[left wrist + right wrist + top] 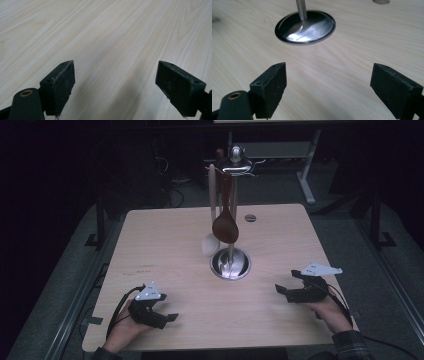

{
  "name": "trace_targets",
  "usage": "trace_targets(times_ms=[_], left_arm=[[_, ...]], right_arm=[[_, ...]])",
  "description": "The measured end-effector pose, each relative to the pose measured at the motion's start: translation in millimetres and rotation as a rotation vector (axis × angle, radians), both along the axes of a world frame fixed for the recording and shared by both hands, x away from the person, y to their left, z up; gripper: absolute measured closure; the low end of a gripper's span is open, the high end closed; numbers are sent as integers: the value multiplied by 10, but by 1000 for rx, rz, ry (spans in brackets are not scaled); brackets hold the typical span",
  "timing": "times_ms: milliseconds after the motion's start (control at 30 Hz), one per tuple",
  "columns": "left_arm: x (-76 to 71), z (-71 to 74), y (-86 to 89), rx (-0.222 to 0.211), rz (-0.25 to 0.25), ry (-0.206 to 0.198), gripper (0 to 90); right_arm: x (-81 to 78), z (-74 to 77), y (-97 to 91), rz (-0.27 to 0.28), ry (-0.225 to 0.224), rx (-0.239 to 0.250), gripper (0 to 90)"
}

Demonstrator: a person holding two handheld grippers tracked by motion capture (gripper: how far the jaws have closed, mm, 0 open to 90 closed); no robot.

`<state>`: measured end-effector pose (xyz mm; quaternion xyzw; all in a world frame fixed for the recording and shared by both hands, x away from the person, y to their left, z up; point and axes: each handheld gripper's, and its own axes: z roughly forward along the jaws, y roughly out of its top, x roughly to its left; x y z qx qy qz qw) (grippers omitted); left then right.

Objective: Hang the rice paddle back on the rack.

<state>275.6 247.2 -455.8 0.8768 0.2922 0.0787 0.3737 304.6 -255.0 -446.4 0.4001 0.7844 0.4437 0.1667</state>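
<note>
A metal utensil stand (233, 195) rises from a round steel base (230, 263) at the middle of the wooden table (165, 240). A dark brown wooden spoon (225, 225) and a pale utensil (210, 242) hang from its top hooks. My left gripper (167, 316) rests near the front left edge, open, with bare wood between its pads (61, 86). My right gripper (286, 284) sits at the front right, open and empty, pointing toward the steel base (305, 27) and its pole (301, 9).
A small round grey insert (250, 218) sits in the tabletop behind the stand. Cables trail from both grippers off the front edge. Dark floor, table legs and a white frame (305, 180) lie beyond the far edge.
</note>
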Motion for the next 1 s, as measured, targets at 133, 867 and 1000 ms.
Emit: trace_targets(times_ms=[133, 867, 1000], left_arm=[[3, -1, 8, 3, 10, 1, 154], [109, -10, 86, 27, 34, -35, 152], [121, -9, 83, 31, 32, -35, 152]], right_arm=[[-31, -81, 7, 3, 19, -35, 131], [-59, -238, -33, 2, 58, -97, 123], [-67, -236, -39, 1, 60, -91, 119]])
